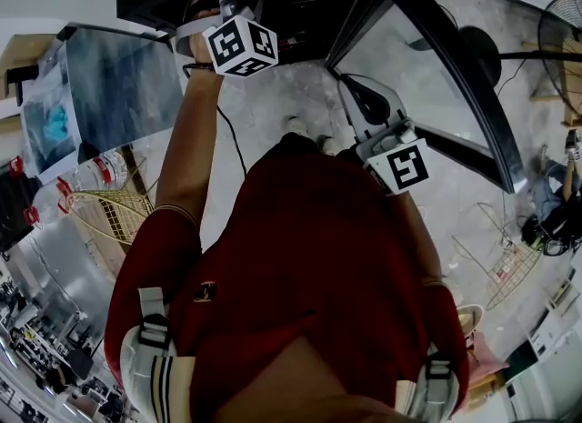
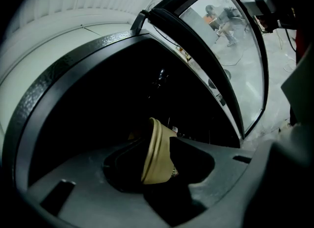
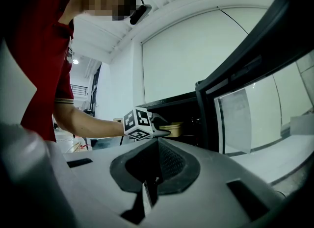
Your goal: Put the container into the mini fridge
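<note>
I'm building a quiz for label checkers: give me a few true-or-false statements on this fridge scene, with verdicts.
1. The fridge has its door open. True.
2. The container is between the left tool's jaws. True.
3. The right tool holds a bottle. False: its jaws are together and empty.
4. The shirt is blue. False: it is red.
5. The container lies on the floor. False: it is in the fridge.
</note>
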A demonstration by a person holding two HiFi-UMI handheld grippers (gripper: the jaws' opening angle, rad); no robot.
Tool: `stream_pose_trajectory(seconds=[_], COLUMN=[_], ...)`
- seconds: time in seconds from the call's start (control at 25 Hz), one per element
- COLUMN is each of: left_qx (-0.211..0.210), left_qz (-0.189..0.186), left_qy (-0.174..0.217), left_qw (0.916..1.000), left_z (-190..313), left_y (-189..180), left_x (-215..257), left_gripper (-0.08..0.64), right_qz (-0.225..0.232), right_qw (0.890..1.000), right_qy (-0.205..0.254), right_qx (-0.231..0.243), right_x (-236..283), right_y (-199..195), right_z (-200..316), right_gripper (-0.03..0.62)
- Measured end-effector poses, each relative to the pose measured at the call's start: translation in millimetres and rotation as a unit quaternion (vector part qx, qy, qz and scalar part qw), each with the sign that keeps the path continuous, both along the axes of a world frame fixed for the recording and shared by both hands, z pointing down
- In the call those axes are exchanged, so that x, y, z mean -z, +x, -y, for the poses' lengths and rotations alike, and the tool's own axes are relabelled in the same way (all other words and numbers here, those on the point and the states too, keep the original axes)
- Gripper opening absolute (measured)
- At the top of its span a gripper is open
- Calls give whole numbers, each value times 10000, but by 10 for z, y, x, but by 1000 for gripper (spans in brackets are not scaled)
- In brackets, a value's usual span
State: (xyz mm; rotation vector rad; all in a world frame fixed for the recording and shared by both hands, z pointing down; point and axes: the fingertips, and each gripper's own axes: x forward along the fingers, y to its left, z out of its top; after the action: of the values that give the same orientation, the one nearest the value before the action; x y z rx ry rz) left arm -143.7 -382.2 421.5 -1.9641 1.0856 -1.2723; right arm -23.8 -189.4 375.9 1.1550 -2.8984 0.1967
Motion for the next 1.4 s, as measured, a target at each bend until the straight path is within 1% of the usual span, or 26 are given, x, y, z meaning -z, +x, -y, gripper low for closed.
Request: stream_pose_trajectory(seconds=[0.32,0.52,0.64,0.72,0.84,0.92,1.0,1.12,1.2,1.28,1.4], left_qx=[-230,-398,-431,-436,-443,-431,-411,-440,-470,-522,-595], left_qz=[-230,-411,-728,-1083,-1726,-2189,-2664,-3274,-3531,-3669,-3936], left_qy=[547,746,781,767,681,558,442,399,319,228,186], left_qw=[9980,9956,9933,9902,9816,9732,9620,9430,9338,9285,9172], left_z=[-126,-286,-406,-508,-682,-811,-940,-1133,-1277,-1419,-1598], left_y=[54,120,134,162,224,279,325,367,400,433,470], left_x=[109,161,213,273,377,458,546,666,757,852,938], left_gripper=[149,149,149,149,149,147,143,124,112,84,45], right_qz=[-98,-51,28,55,35,38,90,129,195,261,363], right_qw=[9999,9999,9998,9998,9997,9996,9994,9988,9984,9980,9972], right_qy=[-38,-28,19,41,77,136,236,349,409,437,503], right_qx=[60,127,189,211,231,230,249,315,344,371,423], right_x=[-38,-19,21,41,70,109,179,271,327,376,454], right_y=[-42,-41,-63,-66,-72,-67,-74,-106,-117,-117,-116], right_z=[-44,-71,-72,-70,-51,-32,-18,-8,-6,-9,-27], right_gripper=[0,0,0,0,0,0,0,0,0,0,0])
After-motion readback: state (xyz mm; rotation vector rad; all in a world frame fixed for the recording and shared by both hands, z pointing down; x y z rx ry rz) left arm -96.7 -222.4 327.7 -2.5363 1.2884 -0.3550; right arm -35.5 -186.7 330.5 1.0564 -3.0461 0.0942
